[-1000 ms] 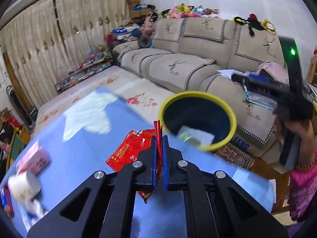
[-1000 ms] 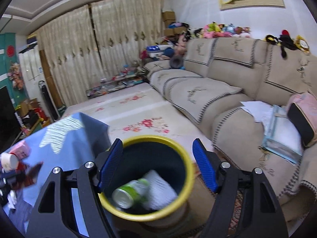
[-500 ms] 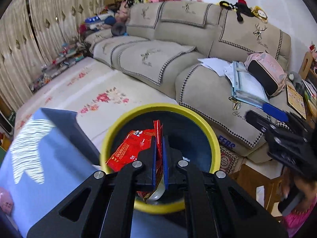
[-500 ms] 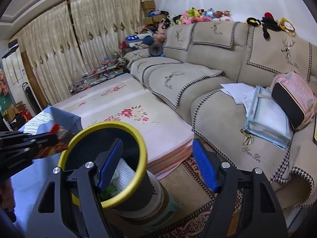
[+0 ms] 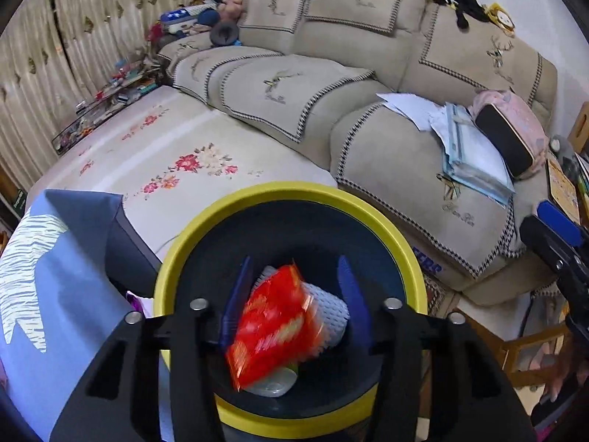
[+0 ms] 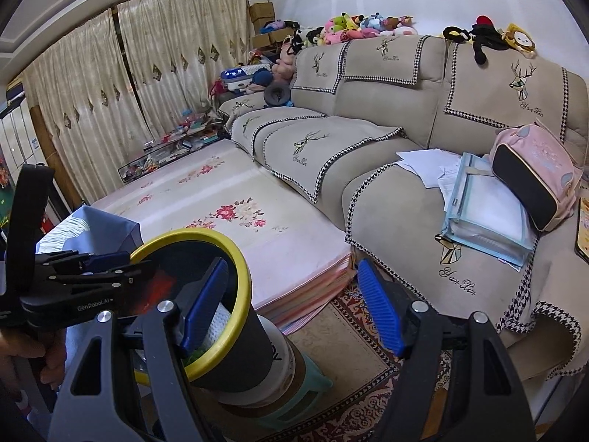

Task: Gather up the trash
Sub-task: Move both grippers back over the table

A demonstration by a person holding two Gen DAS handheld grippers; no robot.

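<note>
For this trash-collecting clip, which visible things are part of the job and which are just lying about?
Job:
- red wrapper, blurred, between the opening left tool
- yellow-rimmed bin
- white mesh sleeve inside

Lying about:
- pink bag
- papers
- plush toys

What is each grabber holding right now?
Nothing. The left gripper is opening over the yellow-rimmed bin; the blurred red wrapper hangs loose between its jaws. The right gripper is open and empty.
</note>
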